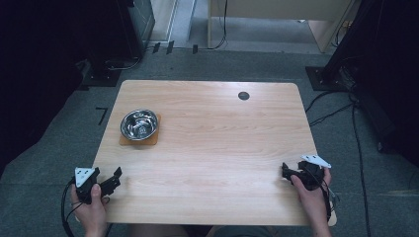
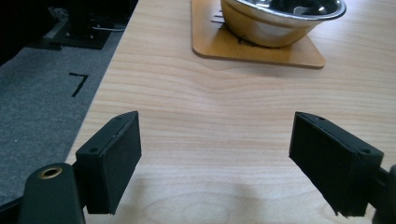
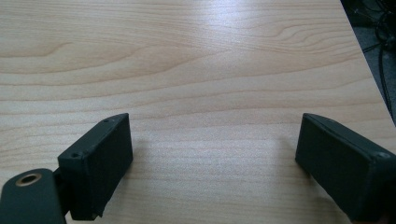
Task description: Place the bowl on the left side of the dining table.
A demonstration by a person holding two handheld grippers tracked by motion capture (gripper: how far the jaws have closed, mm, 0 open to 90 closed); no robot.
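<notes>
A shiny steel bowl [image 1: 139,124] stands on a thin wooden mat [image 1: 149,139] at the table's left side. The left gripper view shows that bowl [image 2: 280,18] and mat [image 2: 261,51] ahead of the jaws. My left gripper [image 1: 114,178] rests at the front left corner of the table, open, with nothing between its jaws [image 2: 215,158]. At the front right edge my right gripper [image 1: 286,173] is held in a hand, open and empty, with bare wood between its jaws [image 3: 212,163].
The light wooden table [image 1: 212,148] has a dark round cable hole [image 1: 243,96] near its back edge. Grey carpet surrounds it, with cables [image 1: 356,128] on the right and dark equipment stands at both sides.
</notes>
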